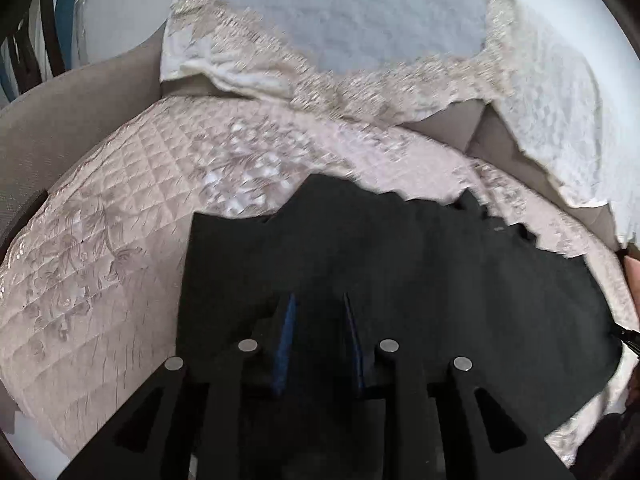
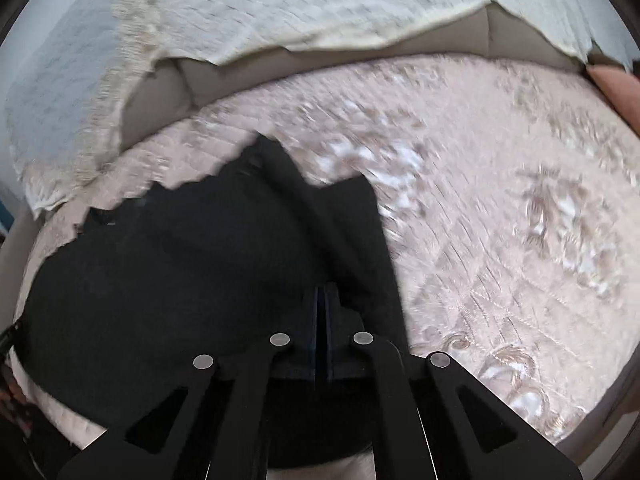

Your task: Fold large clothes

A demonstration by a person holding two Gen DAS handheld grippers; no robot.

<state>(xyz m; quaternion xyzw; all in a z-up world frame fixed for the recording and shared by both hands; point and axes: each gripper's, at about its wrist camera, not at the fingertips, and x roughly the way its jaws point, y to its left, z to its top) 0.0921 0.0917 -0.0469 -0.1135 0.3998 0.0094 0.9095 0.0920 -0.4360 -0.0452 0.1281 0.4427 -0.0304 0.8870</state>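
A black garment (image 1: 400,260) lies spread on a pale pink quilted cover (image 1: 120,240). In the left wrist view my left gripper (image 1: 320,312) hovers over the garment's near part. Its blue pads (image 1: 289,320) stand apart and nothing is pinched between them. In the right wrist view the same black garment (image 2: 180,260) fills the lower left. A raised fold runs down to my right gripper (image 2: 322,296). That gripper's pads are pressed together at the garment's right edge, with the cloth gathered at the tips.
The quilted cover (image 2: 500,220) stretches bare to the right. Behind it stands a taupe backrest (image 2: 440,40) draped with a white lace-edged throw (image 2: 280,0), also the throw (image 1: 560,100) in the left view. A pinkish shape (image 2: 616,88) sits at the far right edge.
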